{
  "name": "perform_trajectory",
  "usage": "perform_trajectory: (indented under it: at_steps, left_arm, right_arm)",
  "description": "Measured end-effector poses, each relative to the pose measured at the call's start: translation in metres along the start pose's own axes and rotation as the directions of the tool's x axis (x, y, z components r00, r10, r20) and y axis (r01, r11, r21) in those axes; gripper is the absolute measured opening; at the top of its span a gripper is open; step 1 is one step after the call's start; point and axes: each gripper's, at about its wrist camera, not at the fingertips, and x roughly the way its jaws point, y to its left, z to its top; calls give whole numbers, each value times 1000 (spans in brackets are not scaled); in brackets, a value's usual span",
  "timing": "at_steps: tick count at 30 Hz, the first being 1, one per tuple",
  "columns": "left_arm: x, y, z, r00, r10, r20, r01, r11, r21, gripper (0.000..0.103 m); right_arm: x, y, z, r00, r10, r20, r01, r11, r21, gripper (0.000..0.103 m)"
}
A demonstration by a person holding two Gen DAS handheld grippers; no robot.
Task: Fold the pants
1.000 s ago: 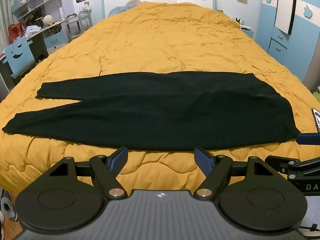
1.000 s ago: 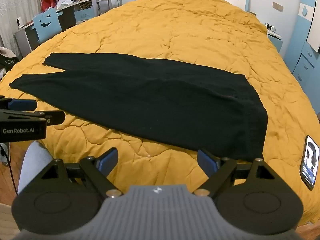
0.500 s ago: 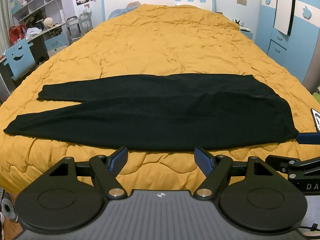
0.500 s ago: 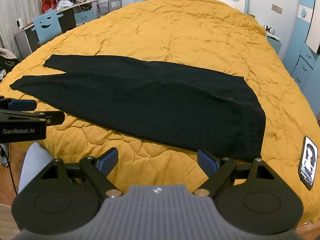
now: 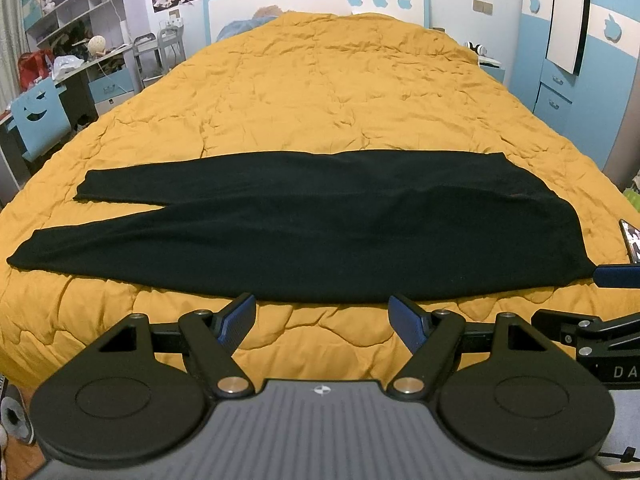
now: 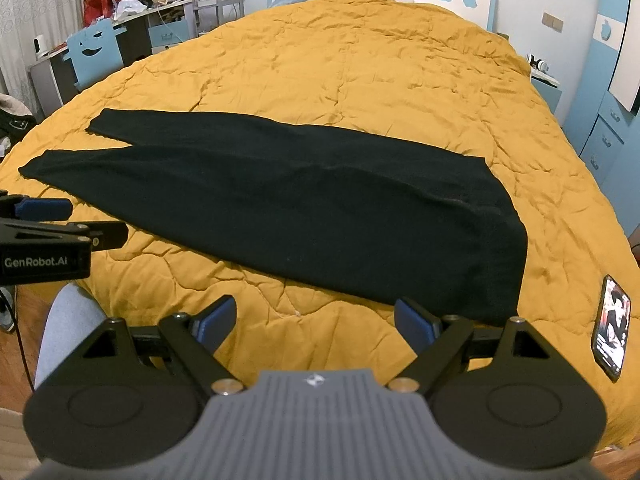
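Note:
Black pants (image 5: 312,224) lie flat across the near part of the yellow quilted bed (image 5: 320,92), legs to the left and waistband to the right; they also show in the right wrist view (image 6: 304,208). My left gripper (image 5: 322,316) is open and empty, just short of the pants' near edge. My right gripper (image 6: 314,320) is open and empty, near the waistband corner. The right gripper's side shows at the right edge of the left wrist view (image 5: 616,276). The left gripper's side shows at the left edge of the right wrist view (image 6: 44,208).
A phone (image 6: 610,334) lies on the bed right of the waistband. A desk with a blue chair (image 5: 38,116) stands to the left. Blue wardrobe drawers (image 5: 560,92) stand to the right. The headboard (image 5: 320,4) is at the far end.
Both views have tilted or risen slightly, so the pants sit a little lower in frame. The pants have not moved and both grippers stay open.

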Motion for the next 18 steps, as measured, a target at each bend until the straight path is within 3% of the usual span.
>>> perform_trajectory:
  at_steps: [18]
  left_arm:
    - [-1,0,0,1000,-2,0,2,1000,-1,88]
  right_arm:
    - [-1,0,2,999,-13,-42,13,1000,-12,82]
